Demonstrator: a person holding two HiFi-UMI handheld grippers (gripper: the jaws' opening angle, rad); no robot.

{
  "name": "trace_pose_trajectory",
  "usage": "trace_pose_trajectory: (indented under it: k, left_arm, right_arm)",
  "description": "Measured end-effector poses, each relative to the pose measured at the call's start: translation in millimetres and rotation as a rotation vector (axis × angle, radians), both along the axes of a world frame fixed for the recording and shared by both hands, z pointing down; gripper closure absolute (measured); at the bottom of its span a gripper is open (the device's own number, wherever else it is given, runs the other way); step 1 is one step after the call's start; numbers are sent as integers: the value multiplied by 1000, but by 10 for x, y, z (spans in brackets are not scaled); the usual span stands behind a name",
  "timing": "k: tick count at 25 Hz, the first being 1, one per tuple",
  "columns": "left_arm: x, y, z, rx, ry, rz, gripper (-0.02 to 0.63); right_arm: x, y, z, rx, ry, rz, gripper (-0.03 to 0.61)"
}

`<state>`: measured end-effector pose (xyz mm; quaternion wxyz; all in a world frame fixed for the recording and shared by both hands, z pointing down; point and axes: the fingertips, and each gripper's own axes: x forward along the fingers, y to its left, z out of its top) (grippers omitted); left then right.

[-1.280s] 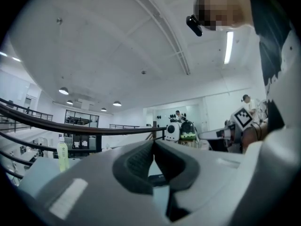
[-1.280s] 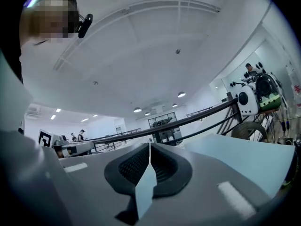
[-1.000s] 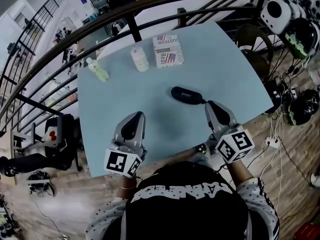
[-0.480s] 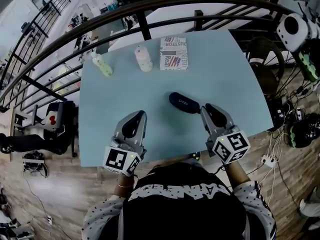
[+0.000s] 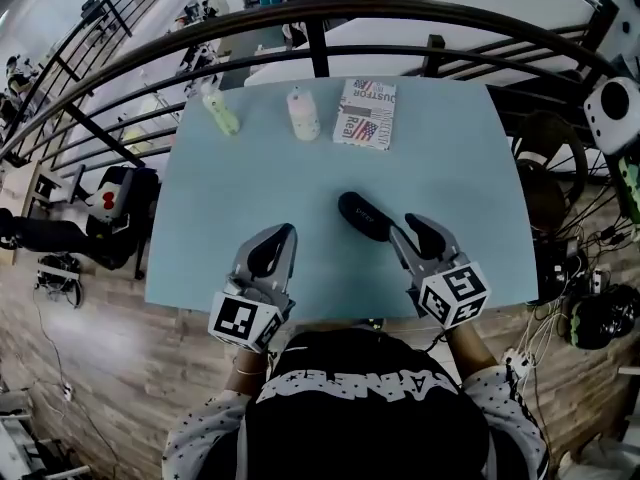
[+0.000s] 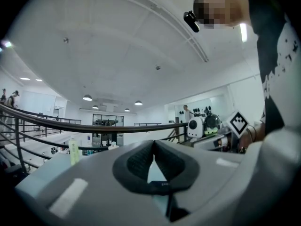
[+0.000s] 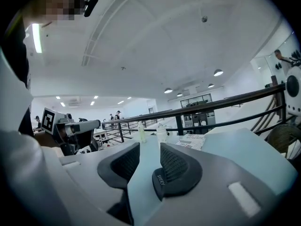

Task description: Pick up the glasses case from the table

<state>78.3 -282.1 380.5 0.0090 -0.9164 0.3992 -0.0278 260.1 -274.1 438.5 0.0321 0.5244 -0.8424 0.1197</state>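
A green bottle (image 5: 222, 116), white bottle (image 5: 303, 115) and printed box (image 5: 366, 114) are sitting along the counter's (image 5: 220, 228) far edge. The black glasses case (image 5: 364, 216) is lying mid-counter, pointing far-left to near-right, its near end just beside the right gripper (image 5: 402, 233), whose empty jaws are opening. The left gripper (image 5: 282, 234) is resting closed, empty

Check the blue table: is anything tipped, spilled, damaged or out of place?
Nothing stands out. The black glasses case lies flat on the table, angled to its edges but intact. The green bottle and white bottle stand upright beside the printed packet at the far edge. No spill shows.
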Motion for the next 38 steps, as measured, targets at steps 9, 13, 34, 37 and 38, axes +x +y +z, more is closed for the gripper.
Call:
trace_pose_trajectory:
  k: [9, 13, 34, 37, 38]
  left_arm:
    - [46, 70, 70, -21, -11, -106, 614]
    - [-12, 34, 114, -8, -10, -142, 614]
    - [-409, -448, 265, -56, 0, -179, 614]
    - [-434, -521, 272, -68, 0, -174, 614]
    - [-446, -541, 275, -73, -3, -173, 614]
  right_arm:
    - [-111, -195, 268, -47, 78, -171, 365]
    - [-185, -285, 470, -79, 114, -224, 339]
    - [-561, -864, 1569, -329, 365, -301, 224]
    - [-570, -951, 1686, -356, 384, -295, 217]
    - [-575, -968, 1717, -365, 391, -293, 215]
